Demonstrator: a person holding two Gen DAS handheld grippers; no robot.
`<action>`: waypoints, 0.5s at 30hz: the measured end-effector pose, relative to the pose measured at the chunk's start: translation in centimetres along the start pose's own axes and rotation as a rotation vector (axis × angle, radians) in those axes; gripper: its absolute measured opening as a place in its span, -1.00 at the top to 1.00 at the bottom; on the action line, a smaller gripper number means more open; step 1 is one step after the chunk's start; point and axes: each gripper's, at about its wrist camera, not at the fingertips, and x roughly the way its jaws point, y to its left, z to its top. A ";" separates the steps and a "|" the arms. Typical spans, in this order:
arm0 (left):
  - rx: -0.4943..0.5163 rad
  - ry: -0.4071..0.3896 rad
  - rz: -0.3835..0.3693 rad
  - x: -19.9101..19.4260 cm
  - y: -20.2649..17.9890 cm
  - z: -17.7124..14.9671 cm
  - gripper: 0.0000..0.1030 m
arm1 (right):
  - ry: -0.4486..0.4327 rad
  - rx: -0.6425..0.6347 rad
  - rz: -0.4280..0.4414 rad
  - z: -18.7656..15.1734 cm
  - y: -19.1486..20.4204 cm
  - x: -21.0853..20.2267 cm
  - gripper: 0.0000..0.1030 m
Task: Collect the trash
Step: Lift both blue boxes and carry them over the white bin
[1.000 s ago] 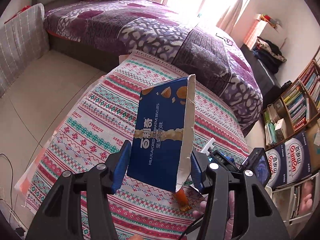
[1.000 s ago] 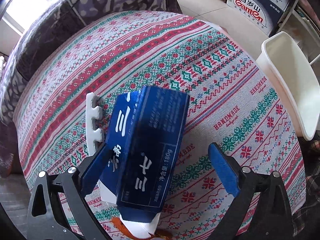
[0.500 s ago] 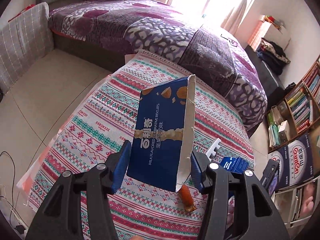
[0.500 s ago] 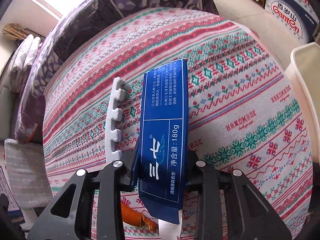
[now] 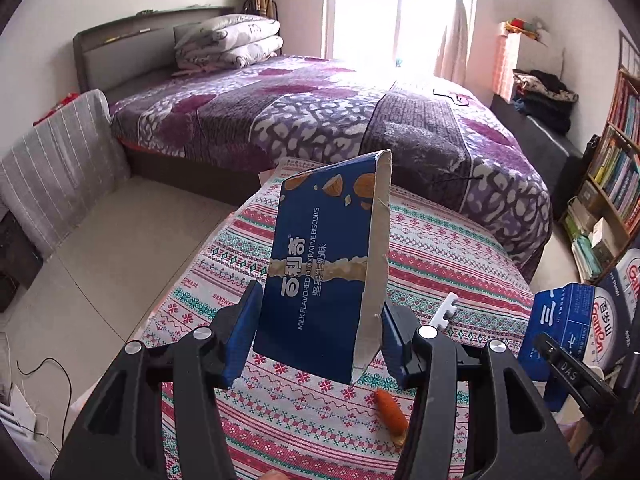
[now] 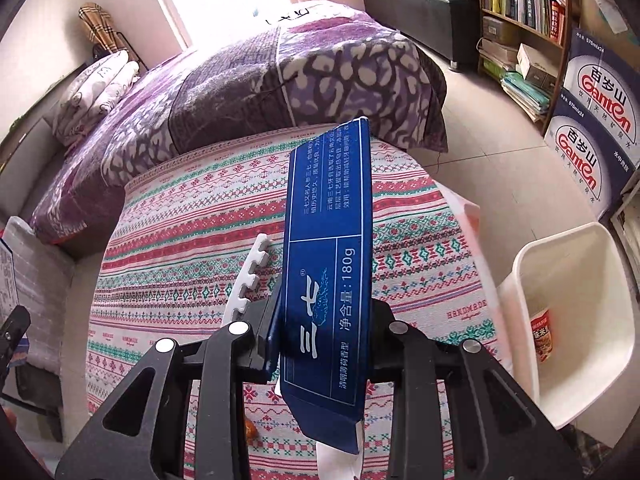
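biscuit box (image 5: 328, 264) and toothpaste box (image 6: 328, 280) clamped, apparently above table.

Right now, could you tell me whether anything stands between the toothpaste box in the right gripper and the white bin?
Nothing visible does: the toothpaste box is lifted off the tablecloth, and the white bin to its right stands open.

A home bedroom: a bed (image 5: 340, 120) with folded quilts (image 5: 228, 42), a bookshelf (image 6: 520, 4), and a curtained window (image 5: 368, 12).
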 end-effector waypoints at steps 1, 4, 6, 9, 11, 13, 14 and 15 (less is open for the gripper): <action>0.008 -0.006 0.004 -0.2 -0.4 -0.1 -0.04 | -0.003 -0.006 -0.002 0.1 -0.1 -0.3 0.44; 0.024 -0.012 0.002 -0.6 -1.4 -0.6 -0.04 | -0.019 -0.027 -0.016 0.0 -0.8 -1.4 0.44; 0.034 -0.006 -0.001 -0.6 -2.0 -1.1 -0.04 | -0.027 -0.040 -0.019 -0.1 -1.2 -1.9 0.44; 0.049 0.010 -0.007 -0.4 -3.1 -2.0 -0.04 | -0.041 -0.062 -0.023 -0.4 -1.8 -2.3 0.44; 0.063 0.017 -0.005 -0.3 -3.9 -2.6 -0.04 | -0.053 -0.073 -0.029 -0.6 -2.2 -2.4 0.44; 0.077 0.019 -0.003 -0.1 -4.7 -3.0 -0.04 | -0.067 -0.081 -0.037 -0.9 -2.7 -2.4 0.44; 0.084 0.021 -0.004 0.0 -5.0 -3.2 -0.04 | -0.069 -0.082 -0.037 -0.9 -3.0 -2.4 0.44; 0.090 0.024 -0.007 0.1 -5.4 -3.4 -0.04 | -0.066 -0.079 -0.035 -1.0 -3.3 -2.3 0.44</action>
